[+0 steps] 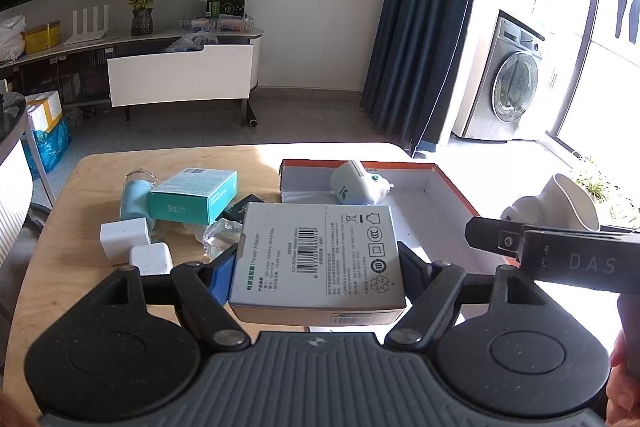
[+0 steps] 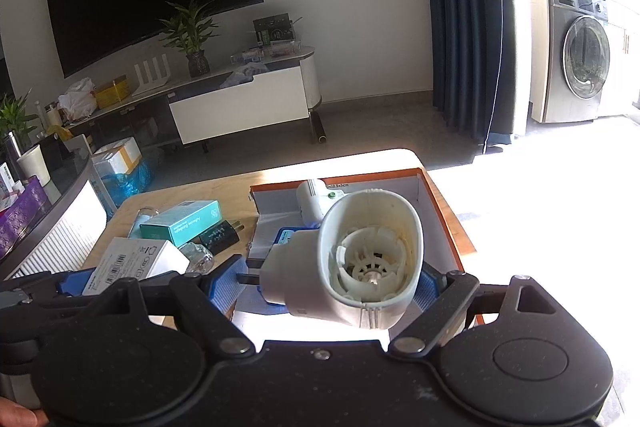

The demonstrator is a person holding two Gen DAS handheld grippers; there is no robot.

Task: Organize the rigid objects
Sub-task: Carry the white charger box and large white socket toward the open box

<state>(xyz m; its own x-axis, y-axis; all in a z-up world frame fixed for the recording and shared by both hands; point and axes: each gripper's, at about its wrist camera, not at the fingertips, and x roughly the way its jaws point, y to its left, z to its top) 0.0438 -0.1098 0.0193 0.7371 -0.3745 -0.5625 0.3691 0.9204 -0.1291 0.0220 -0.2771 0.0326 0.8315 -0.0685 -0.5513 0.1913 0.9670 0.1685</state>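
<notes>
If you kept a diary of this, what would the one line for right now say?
left gripper: holds power adapter box | right gripper: holds white plug-in device | orange-rimmed tray: one white device inside

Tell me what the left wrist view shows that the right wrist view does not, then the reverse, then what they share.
Only the left wrist view: two white chargers on the table.

Only the right wrist view: the inside of the white plug-in device clamped in the right gripper, and a purple box.

Both: the power adapter box held by the left gripper, the teal box, the orange-rimmed tray.
</notes>
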